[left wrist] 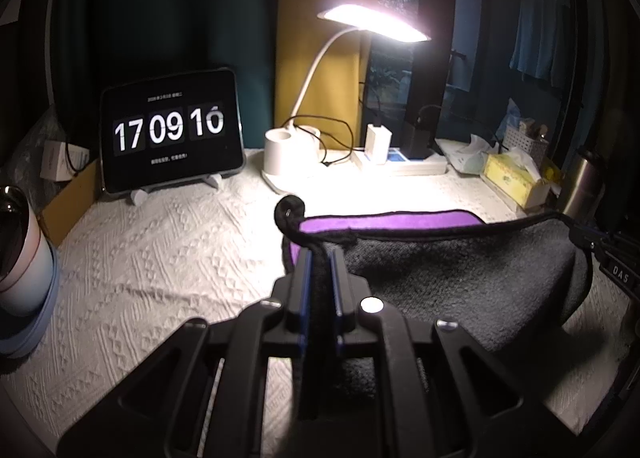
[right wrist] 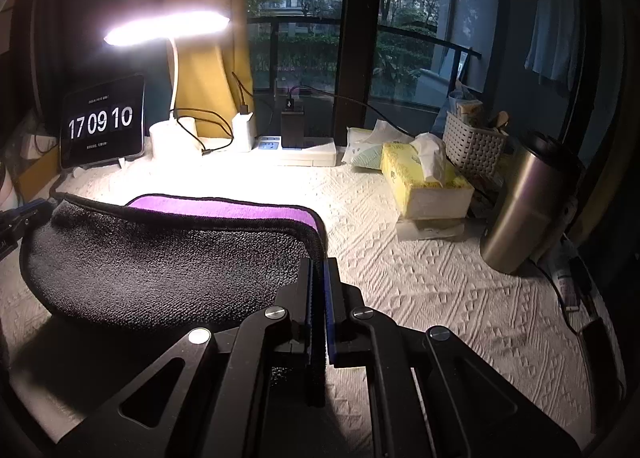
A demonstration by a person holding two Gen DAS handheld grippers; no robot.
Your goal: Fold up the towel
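Note:
The towel (left wrist: 460, 270) is dark grey with a purple underside and black trim; it hangs folded over between the two grippers above the white patterned tablecloth (left wrist: 160, 250). My left gripper (left wrist: 320, 254) is shut on the towel's left corner, whose trim curls up above the fingers. My right gripper (right wrist: 318, 262) is shut on the towel's (right wrist: 160, 258) right corner. The right gripper's tip also shows at the right edge of the left wrist view (left wrist: 608, 254). The purple side (right wrist: 224, 208) faces the lamp.
A tablet clock (left wrist: 172, 130) stands back left, a lit desk lamp (left wrist: 372, 24) and a power strip (left wrist: 400, 162) at the back. Tissue boxes (right wrist: 424, 182), a basket (right wrist: 472, 142) and a steel tumbler (right wrist: 524, 202) stand on the right. A cup (left wrist: 20, 258) is at the left.

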